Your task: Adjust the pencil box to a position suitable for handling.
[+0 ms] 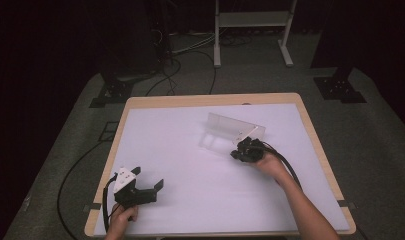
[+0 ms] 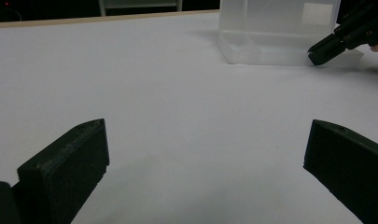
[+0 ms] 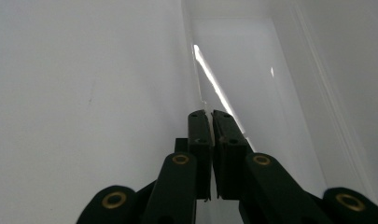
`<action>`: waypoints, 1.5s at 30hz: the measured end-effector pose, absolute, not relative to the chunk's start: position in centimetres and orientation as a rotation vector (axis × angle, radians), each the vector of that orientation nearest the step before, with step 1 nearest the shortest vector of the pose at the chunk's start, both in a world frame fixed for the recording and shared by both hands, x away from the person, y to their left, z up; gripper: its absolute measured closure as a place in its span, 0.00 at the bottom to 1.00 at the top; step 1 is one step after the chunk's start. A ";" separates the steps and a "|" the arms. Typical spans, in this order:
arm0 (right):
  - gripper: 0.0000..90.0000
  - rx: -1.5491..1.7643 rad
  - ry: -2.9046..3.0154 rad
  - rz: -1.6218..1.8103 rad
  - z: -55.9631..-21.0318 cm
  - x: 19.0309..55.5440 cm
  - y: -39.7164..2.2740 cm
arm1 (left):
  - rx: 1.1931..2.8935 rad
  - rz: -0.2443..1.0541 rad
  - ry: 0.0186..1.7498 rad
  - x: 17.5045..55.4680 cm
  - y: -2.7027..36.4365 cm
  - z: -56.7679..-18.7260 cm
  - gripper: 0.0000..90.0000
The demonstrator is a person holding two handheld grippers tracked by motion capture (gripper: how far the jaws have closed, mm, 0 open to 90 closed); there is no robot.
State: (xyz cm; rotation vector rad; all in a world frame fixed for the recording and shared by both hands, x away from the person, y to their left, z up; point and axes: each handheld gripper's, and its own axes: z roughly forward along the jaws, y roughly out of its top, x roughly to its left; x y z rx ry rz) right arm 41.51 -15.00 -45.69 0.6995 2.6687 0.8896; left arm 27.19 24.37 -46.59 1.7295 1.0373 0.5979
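Observation:
A clear plastic box [image 1: 229,131] lies on the white table top [image 1: 190,165], right of centre, with a flat flap spread out on its near side. My right gripper [image 1: 241,150] sits at the box's near right corner, shut on the thin clear edge [image 3: 201,95] that runs between its pads. In the left gripper view the box [image 2: 270,32] shows far off, with the right gripper [image 2: 319,53] at its flap. My left gripper [image 1: 149,177] rests near the front left of the table, jaws wide open over bare surface [image 2: 207,128], holding nothing.
The table's wooden rim [image 1: 210,100] frames the white sheet. On the floor beyond stand a white metal frame [image 1: 252,30], black stand bases [image 1: 340,89] and loose cables [image 1: 170,70]. A black cable [image 1: 285,162] trails from the right gripper along the forearm.

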 end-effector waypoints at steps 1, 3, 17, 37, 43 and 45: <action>0.95 0.698 2.664 0.892 -45.7 41.5 -15.0 | 1.728 0.599 1.037 27.2 24.4 -46.6 0.00; 0.96 0.695 2.658 0.892 -45.6 41.4 -15.0 | 1.727 0.598 1.037 27.2 24.4 -46.6 0.00; 0.96 0.657 2.630 0.937 -45.0 41.1 -15.2 | 1.729 0.597 1.037 27.2 24.4 -46.6 0.00; 0.96 0.595 2.573 0.993 -42.6 39.4 -16.1 | 1.723 0.593 1.034 27.2 24.4 -46.6 0.00; 0.96 0.573 2.546 1.032 -41.6 38.2 -16.6 | 1.722 0.593 1.037 27.1 24.4 -46.6 0.00; 0.96 0.567 2.544 1.049 -41.3 37.8 -16.8 | 1.724 0.593 1.036 27.1 24.4 -46.6 0.00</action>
